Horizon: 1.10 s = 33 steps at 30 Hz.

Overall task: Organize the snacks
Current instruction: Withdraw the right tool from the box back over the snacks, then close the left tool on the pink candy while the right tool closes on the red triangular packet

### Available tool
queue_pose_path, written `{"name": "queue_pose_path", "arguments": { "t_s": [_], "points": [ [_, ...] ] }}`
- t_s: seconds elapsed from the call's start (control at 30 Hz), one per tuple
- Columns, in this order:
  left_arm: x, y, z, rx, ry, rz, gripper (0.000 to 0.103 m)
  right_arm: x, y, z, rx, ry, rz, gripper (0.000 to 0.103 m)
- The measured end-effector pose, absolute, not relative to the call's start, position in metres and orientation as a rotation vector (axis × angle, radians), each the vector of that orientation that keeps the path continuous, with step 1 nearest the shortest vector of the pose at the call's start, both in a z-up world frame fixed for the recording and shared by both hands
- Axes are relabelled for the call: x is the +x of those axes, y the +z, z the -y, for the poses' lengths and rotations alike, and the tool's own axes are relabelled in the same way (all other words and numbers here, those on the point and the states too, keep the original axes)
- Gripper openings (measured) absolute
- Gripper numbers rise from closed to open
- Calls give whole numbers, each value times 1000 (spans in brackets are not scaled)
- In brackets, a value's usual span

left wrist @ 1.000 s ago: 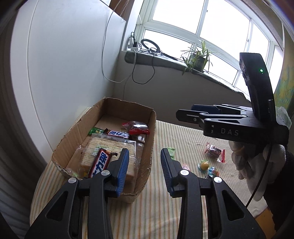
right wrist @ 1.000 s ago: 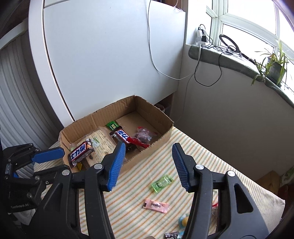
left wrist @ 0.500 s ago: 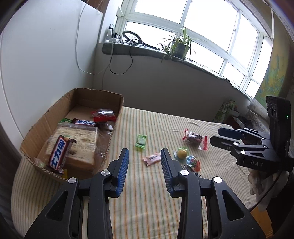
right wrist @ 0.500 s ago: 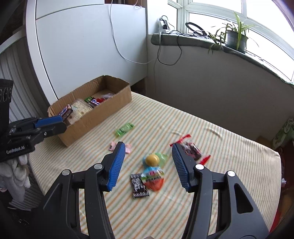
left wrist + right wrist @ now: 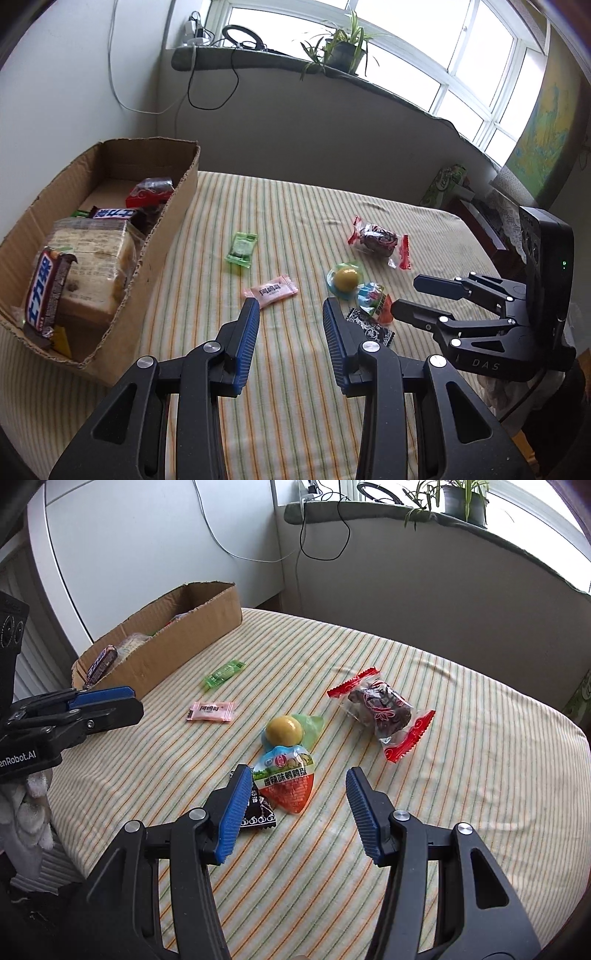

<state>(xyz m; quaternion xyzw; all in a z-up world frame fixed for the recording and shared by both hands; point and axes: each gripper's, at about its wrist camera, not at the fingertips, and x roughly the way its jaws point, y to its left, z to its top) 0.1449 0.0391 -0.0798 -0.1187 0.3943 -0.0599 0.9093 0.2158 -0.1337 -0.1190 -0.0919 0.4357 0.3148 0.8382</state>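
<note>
Left wrist view: left gripper (image 5: 290,310) w/ jaws partly apart, nothing held. Pink candy (image 5: 270,291) just past its left tip, at 11 o'clock. Green candy (image 5: 241,249) further at 11. Box (image 5: 168,218) at 10, w/ bread (image 5: 92,266) and bars inside. Right gripper (image 5: 421,295) at 3.

Right wrist view: right gripper (image 5: 297,794) w/ jaws wide apart, empty, above the cloth (image 5: 461,775). Egg pack (image 5: 288,775) between tips, nearer the left one, not gripped. Black packet (image 5: 258,812) by left tip. Red-end snack (image 5: 380,710) at 1.

A home room: striped bedsheet (image 5: 295,206), potted plant (image 5: 341,48) on the windowsill (cables too).
</note>
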Motion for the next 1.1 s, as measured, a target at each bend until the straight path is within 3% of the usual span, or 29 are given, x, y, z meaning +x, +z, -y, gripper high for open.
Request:
{"name": "queue_pose_path", "arguments": {
  "t_s": [0.53, 0.87, 1.1],
  "points": [
    [202, -122, -52, -327, -124, -924, 34, 229, -132, 131, -153, 715, -948, 56],
    [195, -122, -20, -86, -125, -941, 34, 231, -140, 122, -181, 714, -966, 55],
    [202, -124, -17, -77, -119, -937, 34, 234, -146, 116, -205, 719, -976, 52]
  ]
}}
